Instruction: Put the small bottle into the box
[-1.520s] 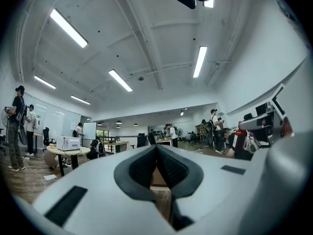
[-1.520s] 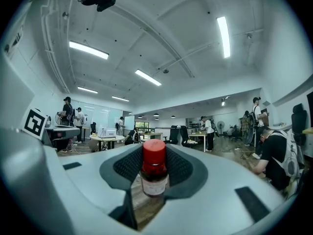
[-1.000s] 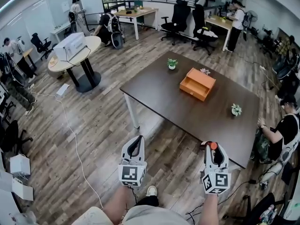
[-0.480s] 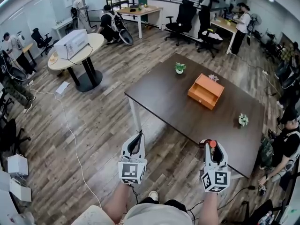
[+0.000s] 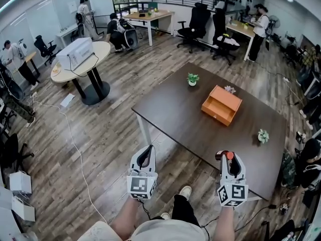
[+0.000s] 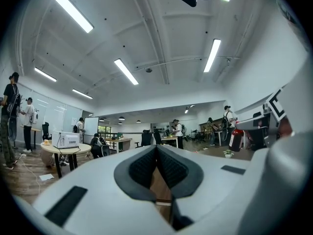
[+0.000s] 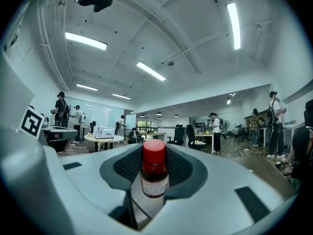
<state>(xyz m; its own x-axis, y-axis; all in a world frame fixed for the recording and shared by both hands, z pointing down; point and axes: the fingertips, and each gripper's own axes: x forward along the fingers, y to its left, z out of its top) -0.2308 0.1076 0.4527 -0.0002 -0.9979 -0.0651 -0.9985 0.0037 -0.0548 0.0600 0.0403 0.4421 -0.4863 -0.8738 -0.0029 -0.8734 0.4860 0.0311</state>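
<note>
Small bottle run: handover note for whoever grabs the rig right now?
Left claw: shut, empty.
Right claw: shut on the red-capped small bottle.
Box: orange, on the dark table, well ahead of both claws.
Done: bottle is in hand.
Left: carry it to the box, put it in, release.

A wood-plank floor (image 5: 100,134) spreads across the frame. A dark table (image 5: 170,104) sits centre-right, a round table (image 5: 100,48) upper left, and office chairs (image 5: 196,16) along the top.
</note>
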